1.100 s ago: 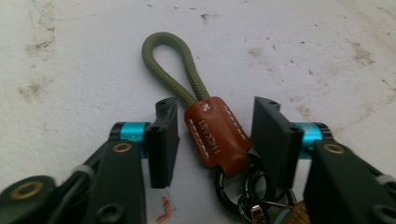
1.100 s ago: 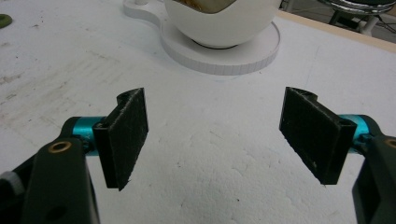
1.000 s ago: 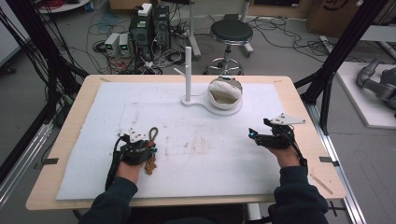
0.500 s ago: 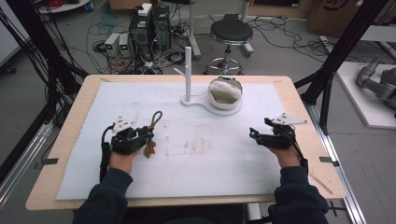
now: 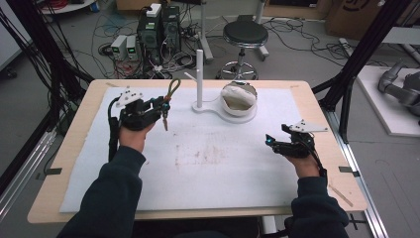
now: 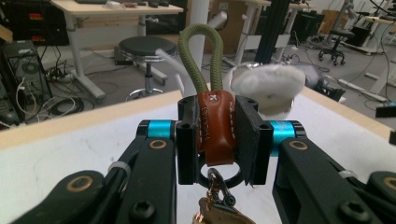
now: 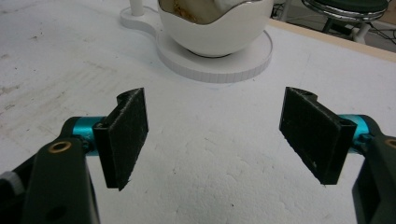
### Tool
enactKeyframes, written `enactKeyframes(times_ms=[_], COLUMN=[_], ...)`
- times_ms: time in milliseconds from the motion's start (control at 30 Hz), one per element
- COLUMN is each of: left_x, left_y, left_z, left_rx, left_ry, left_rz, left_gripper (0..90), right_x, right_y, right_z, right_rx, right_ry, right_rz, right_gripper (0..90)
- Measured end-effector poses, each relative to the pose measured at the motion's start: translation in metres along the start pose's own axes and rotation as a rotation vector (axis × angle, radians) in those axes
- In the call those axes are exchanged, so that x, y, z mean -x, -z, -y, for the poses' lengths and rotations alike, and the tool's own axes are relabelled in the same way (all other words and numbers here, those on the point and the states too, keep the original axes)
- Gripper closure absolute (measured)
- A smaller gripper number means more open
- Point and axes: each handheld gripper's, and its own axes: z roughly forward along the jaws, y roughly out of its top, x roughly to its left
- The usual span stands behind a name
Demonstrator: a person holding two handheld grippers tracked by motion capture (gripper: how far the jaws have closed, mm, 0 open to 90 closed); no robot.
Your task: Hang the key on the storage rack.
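Left gripper [image 5: 159,106] clamps a leather-tabbed keychain [image 6: 214,127], apparently keys below; right gripper [image 7: 219,140] gapes

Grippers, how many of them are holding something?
1. The left gripper, up near the white stand, is clamped on a keychain with a green loop. The right gripper hangs open over the table, holding nothing.

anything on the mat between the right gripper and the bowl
No, that stretch of white mat is bare: the right gripper view shows the bowl beyond the open right gripper.
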Motion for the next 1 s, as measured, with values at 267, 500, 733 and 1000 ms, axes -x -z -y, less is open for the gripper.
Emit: enactKeyframes(times_ms=[267,500,733,1000], left_x=[0.013,0.021,0.025,0.026], left_y=[-0.027,-0.047,-0.07,-0.089], left_z=[-0.025,-0.025,-0.028,-0.027], left_rx=[0.014,-0.029,-0.088,-0.131], left_ry=[-0.034,-0.056,-0.077,-0.084], left_rz=[0.023,0.021,-0.007,-0.042], left_gripper=[70.8,70.8,70.8,70.7], right_x=[0.002,0.002,0.002,0.002], right_y=[0.0,0.0,0.0,-0.001], right_z=[0.0,0.001,0.001,0.002], right_rx=[0.002,0.005,0.003,0.0], right_ry=[-0.004,-0.004,-0.005,-0.007], right_rz=[-0.004,-0.012,-0.015,-0.017], right_gripper=[24.1,24.1,24.1,24.1])
